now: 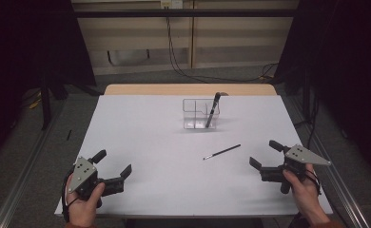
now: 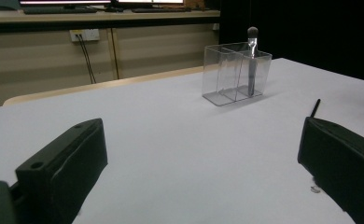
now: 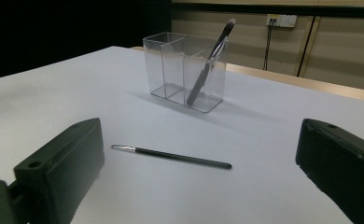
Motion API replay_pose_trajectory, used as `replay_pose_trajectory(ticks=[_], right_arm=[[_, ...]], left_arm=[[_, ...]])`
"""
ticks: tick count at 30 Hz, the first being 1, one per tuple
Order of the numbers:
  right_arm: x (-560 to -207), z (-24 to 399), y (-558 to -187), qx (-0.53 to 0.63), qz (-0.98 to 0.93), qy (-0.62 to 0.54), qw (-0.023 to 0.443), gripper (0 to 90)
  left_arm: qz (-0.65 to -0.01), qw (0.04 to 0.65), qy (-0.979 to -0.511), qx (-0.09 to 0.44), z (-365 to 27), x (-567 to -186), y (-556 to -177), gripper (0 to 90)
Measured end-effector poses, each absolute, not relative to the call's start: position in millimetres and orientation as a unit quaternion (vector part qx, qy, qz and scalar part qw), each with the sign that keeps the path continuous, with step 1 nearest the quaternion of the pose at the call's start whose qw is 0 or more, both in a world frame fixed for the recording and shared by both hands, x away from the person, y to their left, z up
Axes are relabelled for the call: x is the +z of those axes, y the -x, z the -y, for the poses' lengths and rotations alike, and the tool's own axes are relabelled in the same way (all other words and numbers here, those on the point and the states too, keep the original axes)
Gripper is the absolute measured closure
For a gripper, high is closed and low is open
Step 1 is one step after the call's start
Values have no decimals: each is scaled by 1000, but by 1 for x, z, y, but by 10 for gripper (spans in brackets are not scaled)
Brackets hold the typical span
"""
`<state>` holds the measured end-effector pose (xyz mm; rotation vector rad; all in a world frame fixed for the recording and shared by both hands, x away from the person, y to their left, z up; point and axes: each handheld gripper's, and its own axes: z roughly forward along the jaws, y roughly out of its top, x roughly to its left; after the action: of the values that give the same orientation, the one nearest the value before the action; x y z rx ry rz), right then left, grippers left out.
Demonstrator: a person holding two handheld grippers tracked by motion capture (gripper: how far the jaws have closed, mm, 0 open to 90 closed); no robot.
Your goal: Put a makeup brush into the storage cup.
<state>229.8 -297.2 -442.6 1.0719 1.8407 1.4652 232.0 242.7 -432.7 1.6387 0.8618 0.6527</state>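
Observation:
A clear plastic organizer (image 1: pixel 200 114) (image 2: pixel 236 73) (image 3: pixel 185 71) with compartments stands at the far middle of the white table. A thick dark makeup brush (image 1: pixel 213 109) (image 2: pixel 251 60) (image 3: pixel 209 62) leans in its right compartment. A thin black brush (image 1: pixel 221 152) (image 3: pixel 171 156) lies flat on the table nearer me, its tip (image 2: pixel 315 108) peeking past a jaw in the left gripper view. My left gripper (image 1: pixel 113 164) rests open at the near left, nothing between its jaws. My right gripper (image 1: pixel 265 154) is open at the near right, just right of the thin brush.
The white table top (image 1: pixel 145 137) ends in a wooden strip (image 1: pixel 188 89) at the back. Cables (image 1: pixel 179 66) hang down the wall behind. Metal rails (image 1: pixel 22 185) run along both sides of the table, over grey floor.

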Motion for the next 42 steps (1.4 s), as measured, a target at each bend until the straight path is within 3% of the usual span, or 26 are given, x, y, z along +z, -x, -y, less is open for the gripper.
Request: replay_pose_trajectory(ticks=[42], right_arm=[[-402,259,-318,567,-709,-333,256,7]], left_arm=[[-359,557,-697,274,-241,-433,-237,13]])
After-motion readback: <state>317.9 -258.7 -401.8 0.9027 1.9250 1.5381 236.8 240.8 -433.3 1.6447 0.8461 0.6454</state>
